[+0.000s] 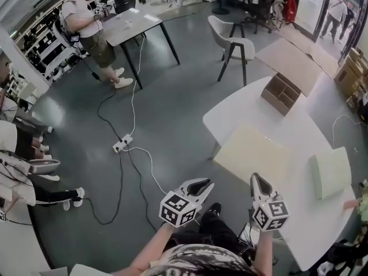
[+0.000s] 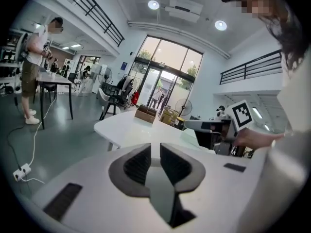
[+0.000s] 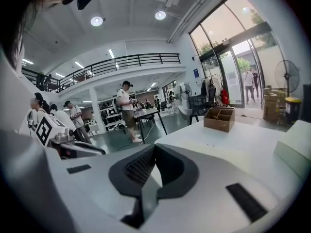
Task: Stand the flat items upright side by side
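Off the table's left side, open grey floor is running out wide, crossed only by a white power strip (image 1: 122, 145) and its trailing cables. My left gripper (image 1: 206, 184) is hanging over that floor, just off the near-left edge of the round-cornered white table (image 1: 241, 105), pointing forward and slightly down. Its fingers (image 2: 138, 161) are sitting a narrow slit apart with nothing between them.

My right gripper (image 1: 257, 179) is pointing the same way beside it, its fingers (image 3: 141, 166) pressed together and empty. Its tip is showing against the near edge of the flat cream-coloured board (image 1: 253, 151), which is lying flat by the table's near-left edge; I cannot tell whether it is touching.

The brown open-topped compartment box (image 1: 282, 92) is sitting at the far edge. The pale green flat box (image 1: 330, 171) is lying flat towards the right edge.

The table's near corner is hiding behind my right gripper, and the picture is cutting off its right side.
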The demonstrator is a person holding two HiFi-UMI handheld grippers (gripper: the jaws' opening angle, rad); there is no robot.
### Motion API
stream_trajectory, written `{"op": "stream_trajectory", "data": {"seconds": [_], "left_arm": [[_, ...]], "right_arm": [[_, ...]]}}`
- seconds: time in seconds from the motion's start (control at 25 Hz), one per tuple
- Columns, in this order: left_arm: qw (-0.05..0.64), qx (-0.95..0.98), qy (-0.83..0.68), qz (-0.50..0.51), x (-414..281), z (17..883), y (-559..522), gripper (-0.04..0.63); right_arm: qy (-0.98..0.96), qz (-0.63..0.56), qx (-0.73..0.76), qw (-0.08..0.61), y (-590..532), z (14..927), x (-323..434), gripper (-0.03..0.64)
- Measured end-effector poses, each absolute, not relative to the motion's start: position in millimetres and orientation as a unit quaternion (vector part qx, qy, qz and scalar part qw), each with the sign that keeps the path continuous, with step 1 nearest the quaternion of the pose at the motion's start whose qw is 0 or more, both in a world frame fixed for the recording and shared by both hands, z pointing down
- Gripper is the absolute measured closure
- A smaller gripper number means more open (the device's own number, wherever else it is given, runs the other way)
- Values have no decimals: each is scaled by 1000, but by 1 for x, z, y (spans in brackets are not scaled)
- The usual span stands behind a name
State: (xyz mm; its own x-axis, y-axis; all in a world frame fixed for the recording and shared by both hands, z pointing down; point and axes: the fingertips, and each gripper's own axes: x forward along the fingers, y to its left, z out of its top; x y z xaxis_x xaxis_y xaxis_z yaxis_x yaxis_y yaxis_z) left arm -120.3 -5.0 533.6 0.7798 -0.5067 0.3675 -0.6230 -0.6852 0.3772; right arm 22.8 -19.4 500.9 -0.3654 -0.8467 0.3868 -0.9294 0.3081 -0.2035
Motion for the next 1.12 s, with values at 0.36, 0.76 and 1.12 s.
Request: {"op": "stream_trajectory", "data": {"seconds": [0.36,0.76,1.12], "left_arm": [[353,871,-309,143,-90,602,-47,368],[566,754,-333,-16,-71,656,-83,221],[621,695,-358,-59,-70,692,-107,219]], "right_arm": [[-759,235,587,157,-66,554,127,524],[-695,328,602,215,-89,631,208,318],[-704,301,600,230,-83,644,206,331]]}}
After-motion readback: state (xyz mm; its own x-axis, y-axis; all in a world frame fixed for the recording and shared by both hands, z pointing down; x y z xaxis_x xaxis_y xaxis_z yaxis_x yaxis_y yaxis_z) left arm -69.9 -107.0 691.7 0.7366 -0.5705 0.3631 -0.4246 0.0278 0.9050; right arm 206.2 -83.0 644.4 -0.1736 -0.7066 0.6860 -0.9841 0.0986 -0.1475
